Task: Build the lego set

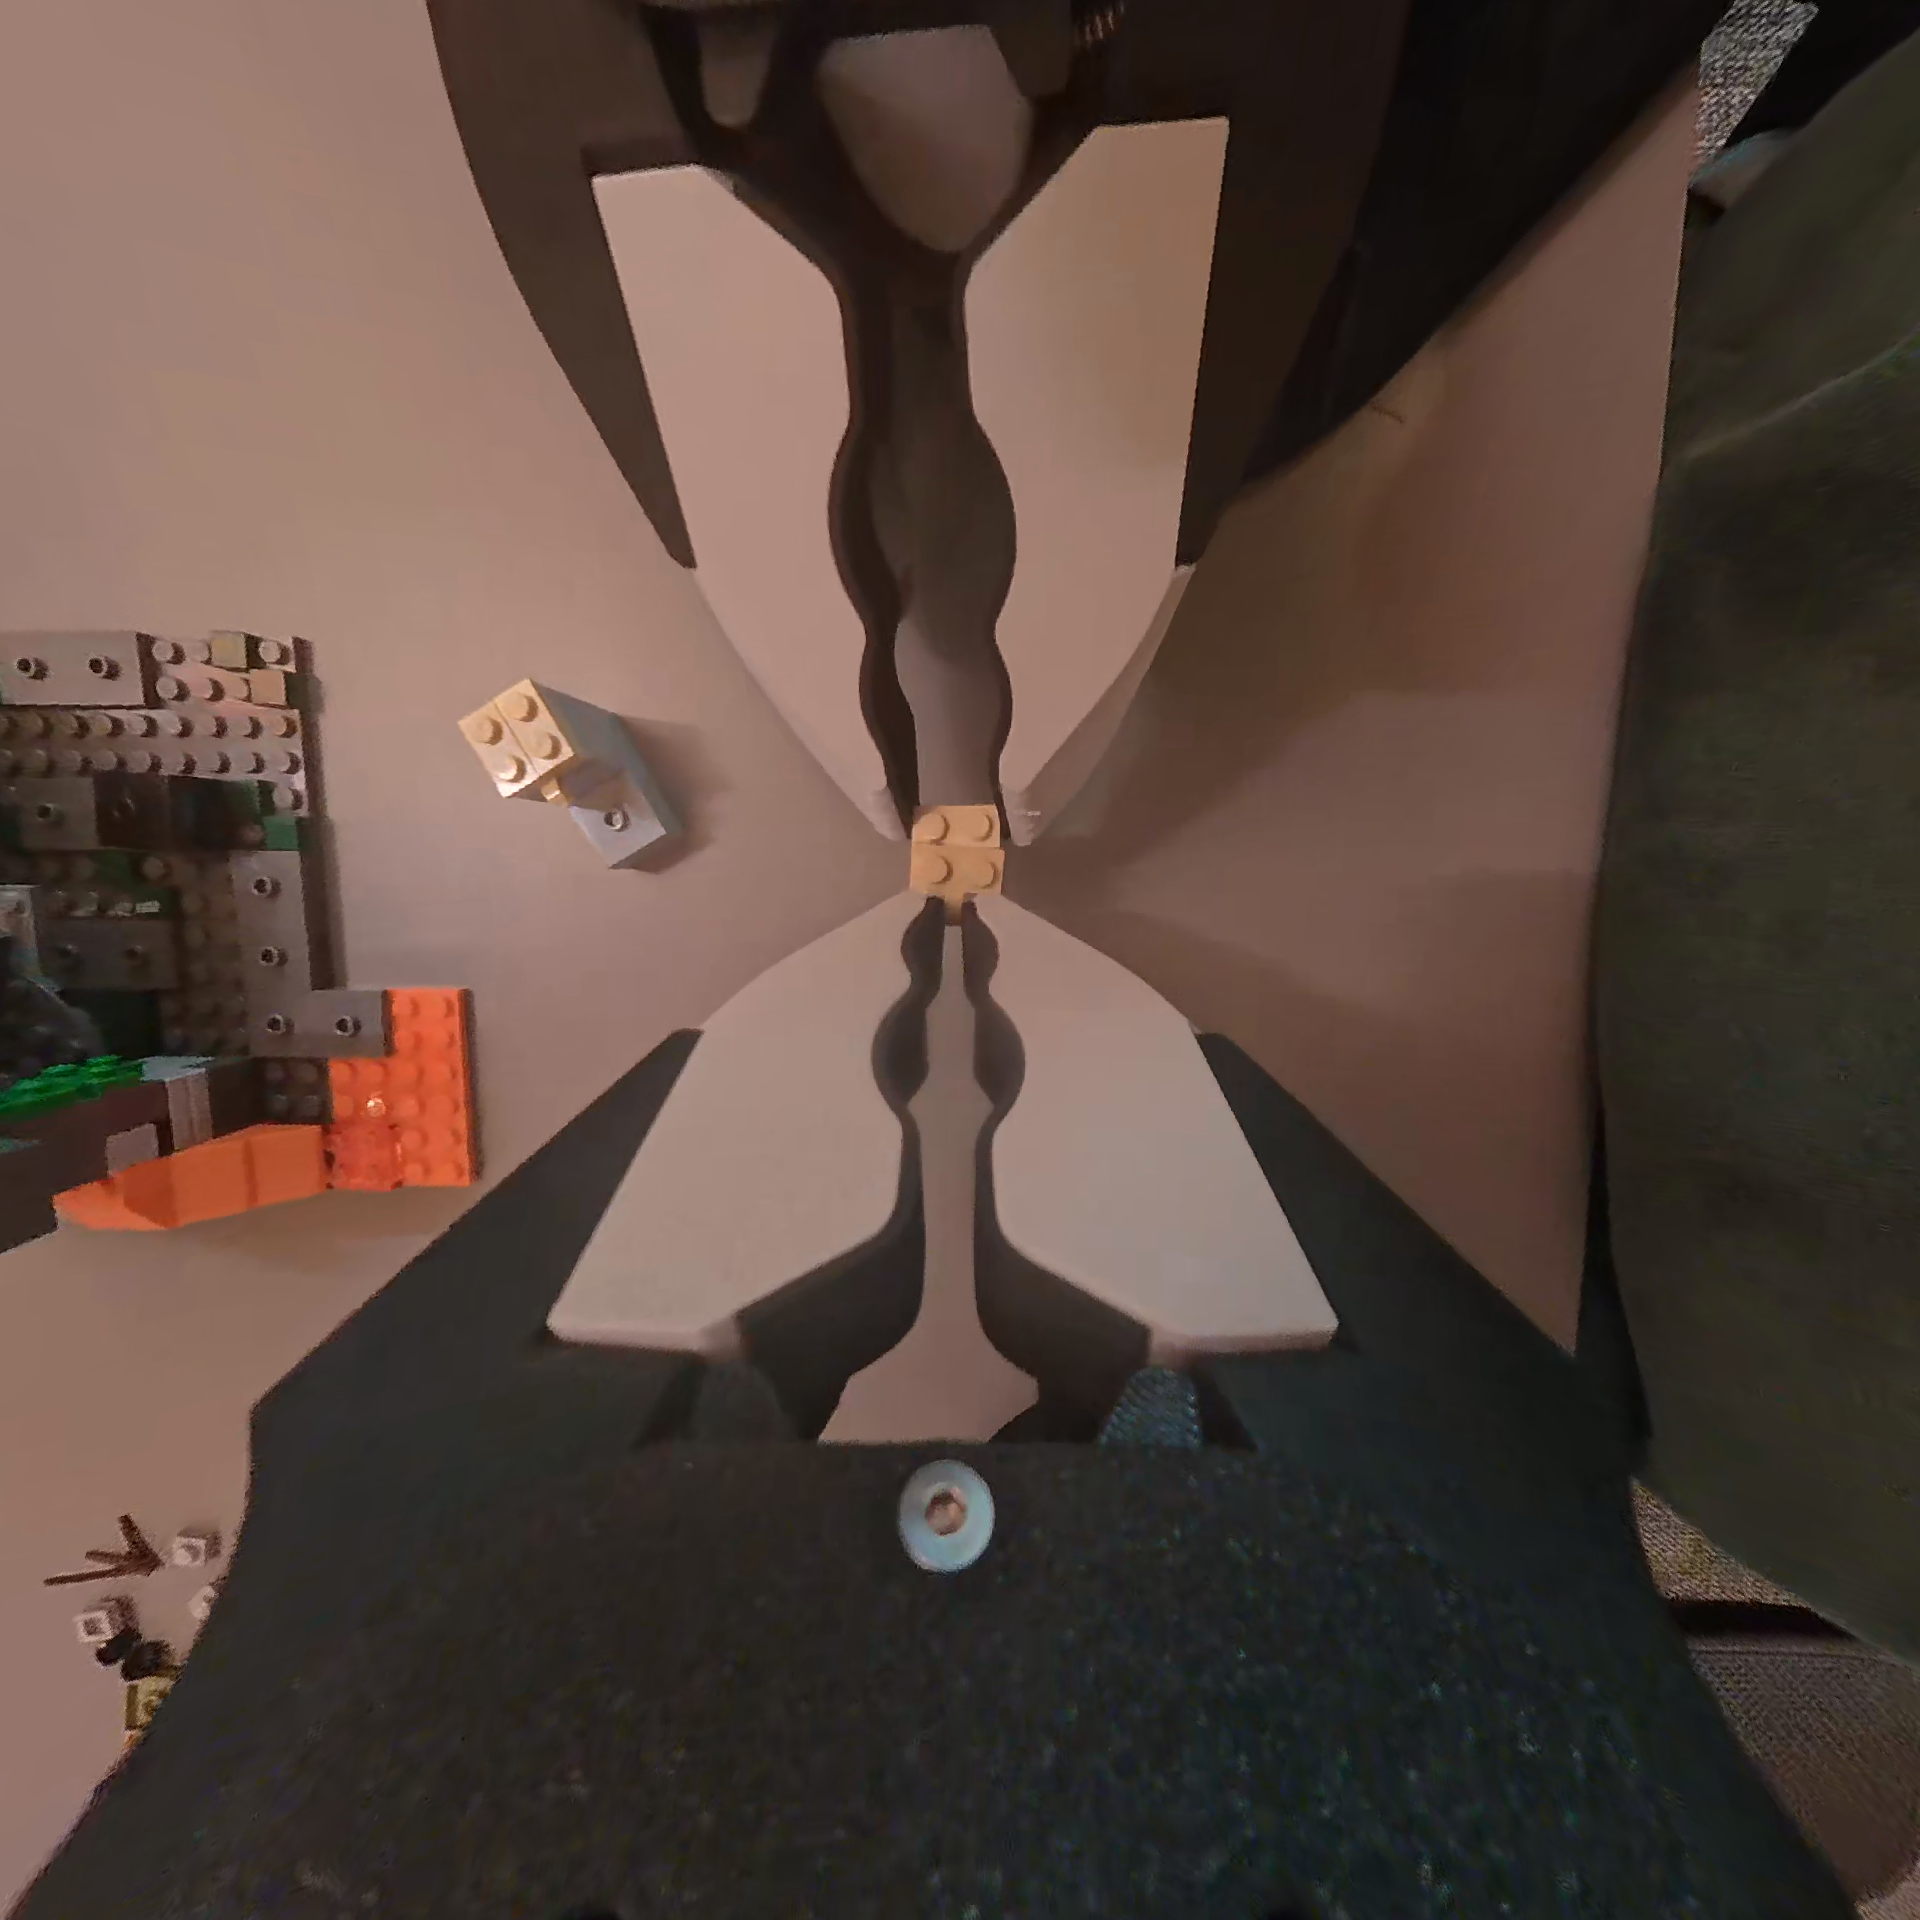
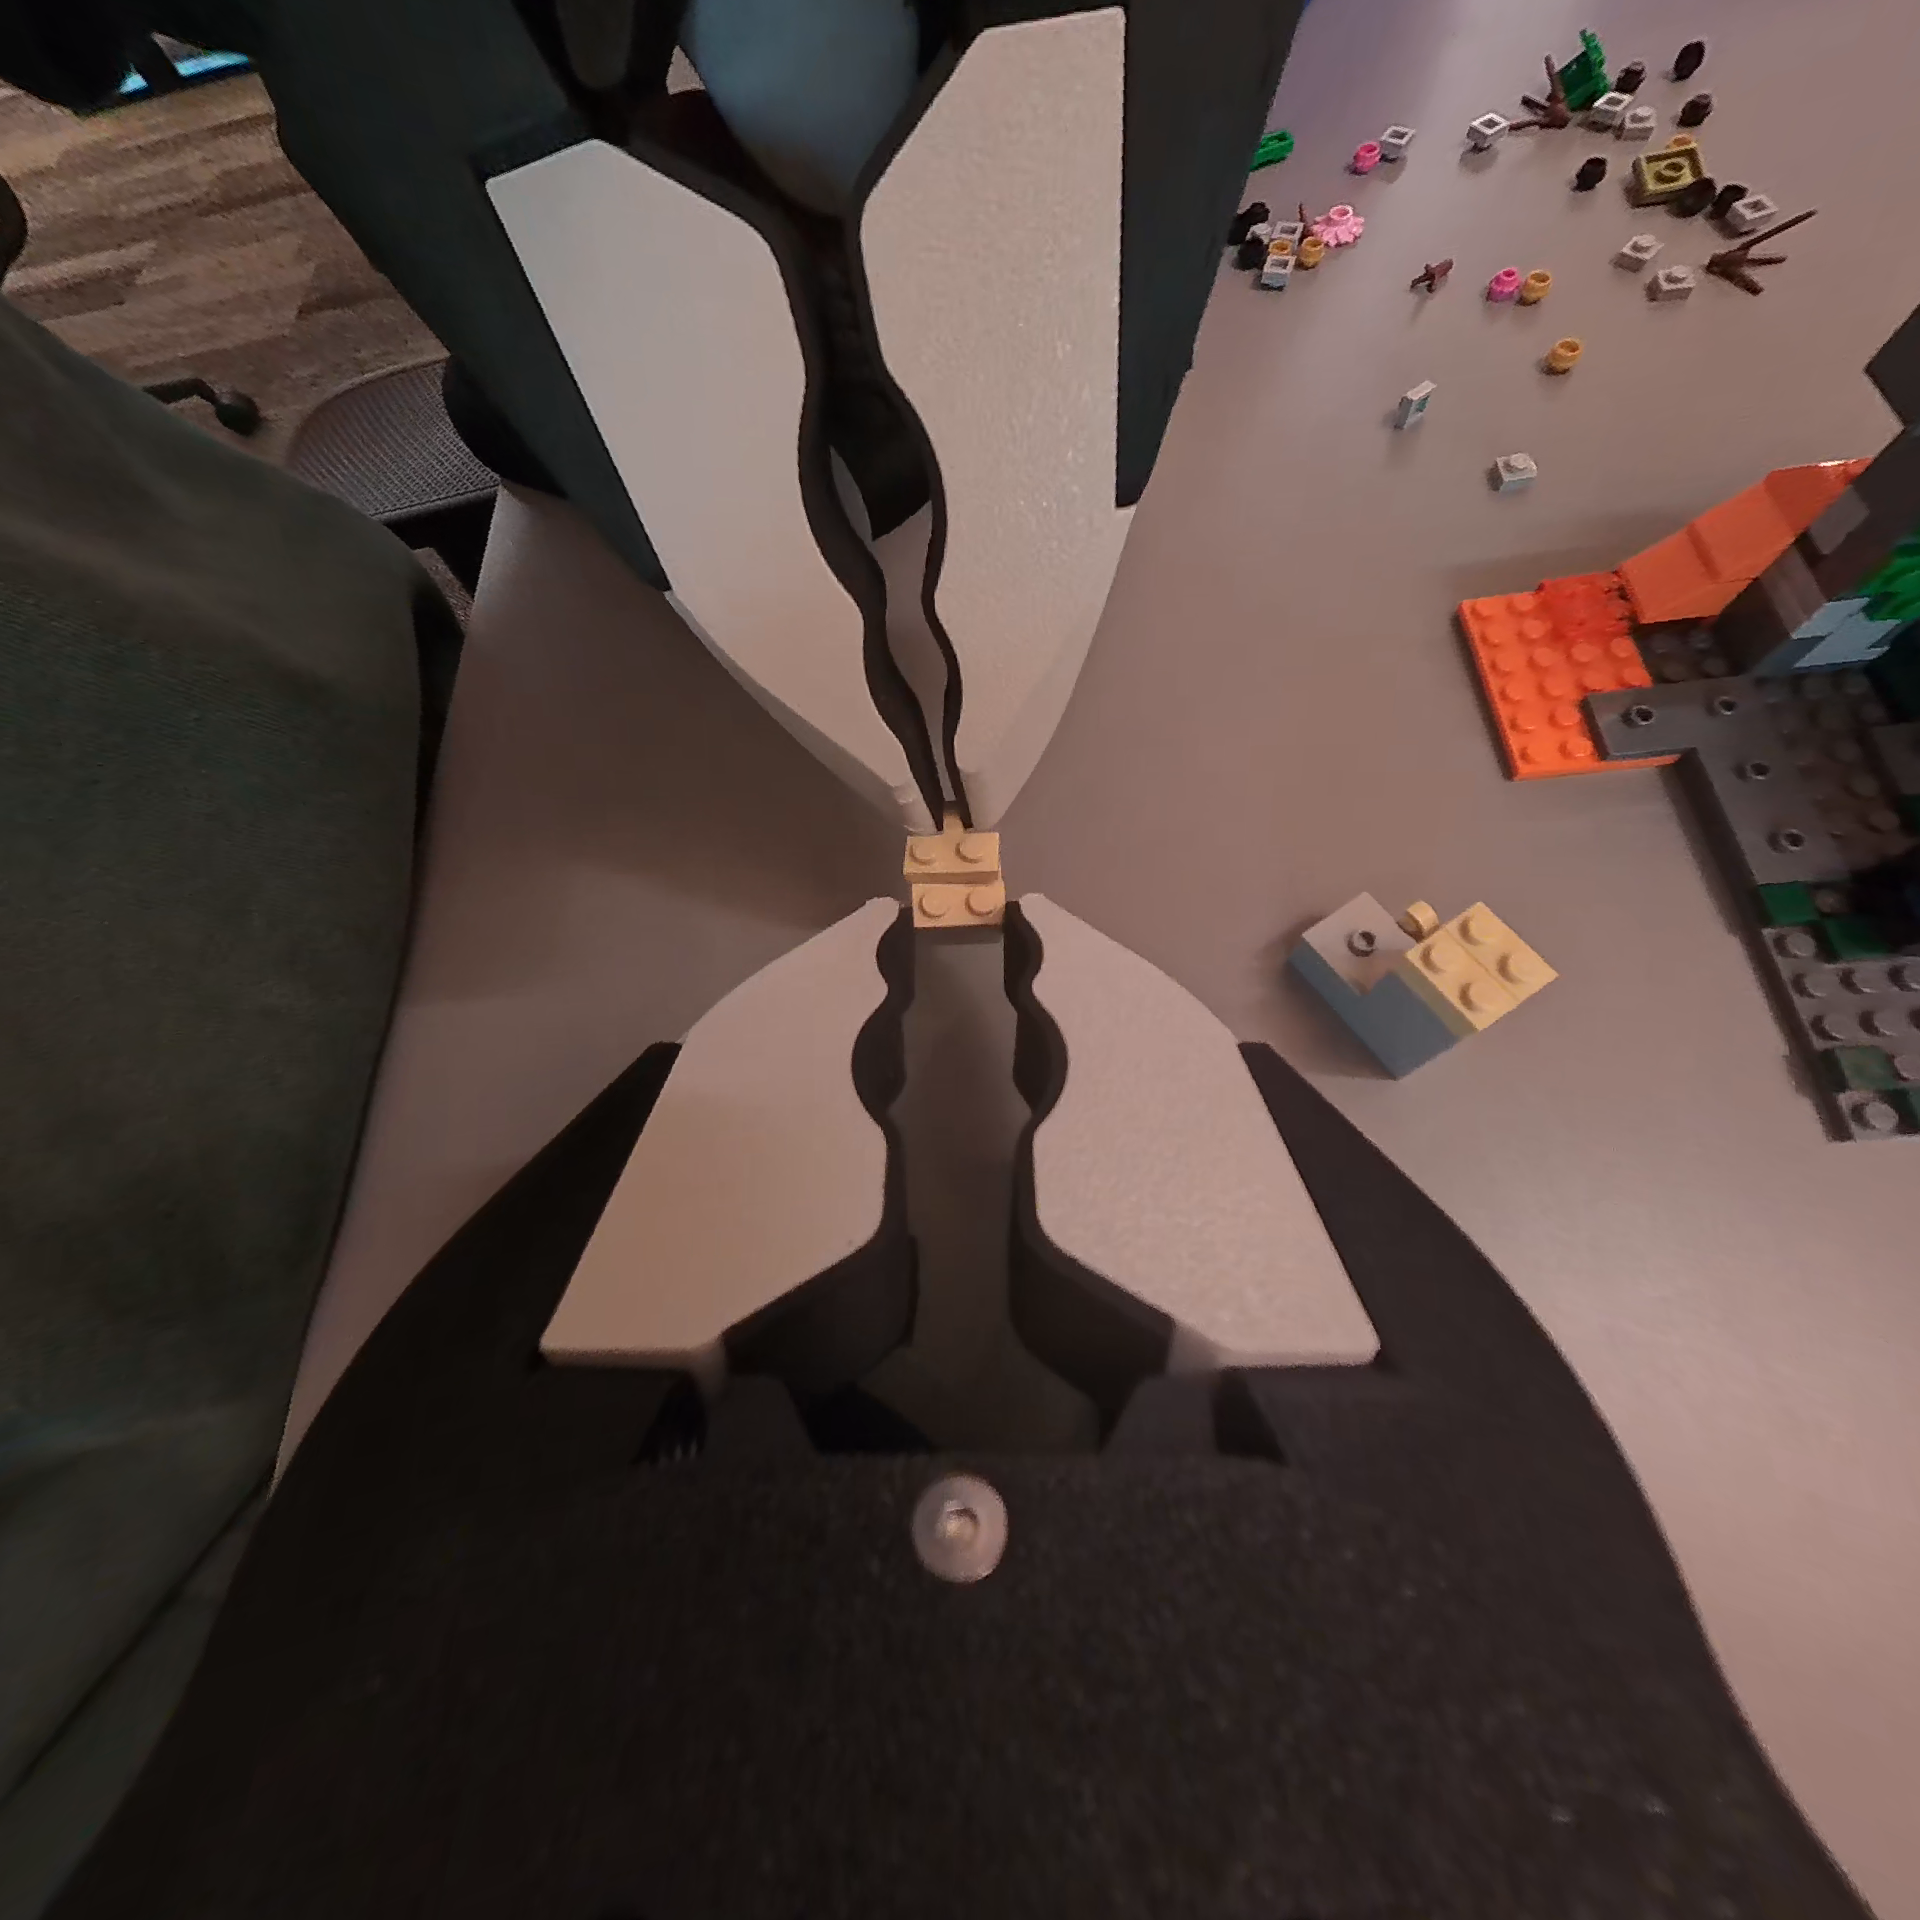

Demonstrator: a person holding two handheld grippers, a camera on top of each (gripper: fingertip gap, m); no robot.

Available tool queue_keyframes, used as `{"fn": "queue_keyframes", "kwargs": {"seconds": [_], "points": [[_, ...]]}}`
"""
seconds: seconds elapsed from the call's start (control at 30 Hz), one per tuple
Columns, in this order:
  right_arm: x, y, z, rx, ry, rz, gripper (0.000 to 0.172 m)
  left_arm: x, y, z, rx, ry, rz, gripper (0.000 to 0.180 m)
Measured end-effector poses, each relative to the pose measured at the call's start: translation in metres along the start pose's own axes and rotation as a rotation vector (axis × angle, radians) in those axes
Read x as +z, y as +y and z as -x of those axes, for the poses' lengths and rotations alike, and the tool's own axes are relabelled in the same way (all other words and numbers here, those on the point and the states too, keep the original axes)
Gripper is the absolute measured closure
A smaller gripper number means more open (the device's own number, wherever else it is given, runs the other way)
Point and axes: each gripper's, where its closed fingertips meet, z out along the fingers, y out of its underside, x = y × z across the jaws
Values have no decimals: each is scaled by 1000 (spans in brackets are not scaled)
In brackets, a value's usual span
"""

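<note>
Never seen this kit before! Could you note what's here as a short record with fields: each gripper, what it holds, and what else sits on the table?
left gripper: pinches a small tab on one tan brick
right gripper: grips a second tan brick by its sides
two bricks: side by side, touching, between the facing grippers
table: grey
nearby: blue and tan block cluster
farther: grey and orange brick model, scattered small pieces

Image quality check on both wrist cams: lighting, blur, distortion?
Left wrist view: dim, warm cast; strong fisheye curves the left gripper; tan bricks at its tips look sharp; brick model at the edge is soft and dark. Right wrist view: cooler grey light, soft shadows on the table; right gripper sharp; scattered small pieces slightly soft; no glare.
</note>
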Motion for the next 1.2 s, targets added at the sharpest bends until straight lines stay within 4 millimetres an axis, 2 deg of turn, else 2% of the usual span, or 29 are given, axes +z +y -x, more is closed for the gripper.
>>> {"fn": "queue_keyframes", "kwargs": {"seconds": [1.2], "points": [[-5,-6,4,3,-35,-55,156,-9,-6,-2,20,-25,6,176]]}}
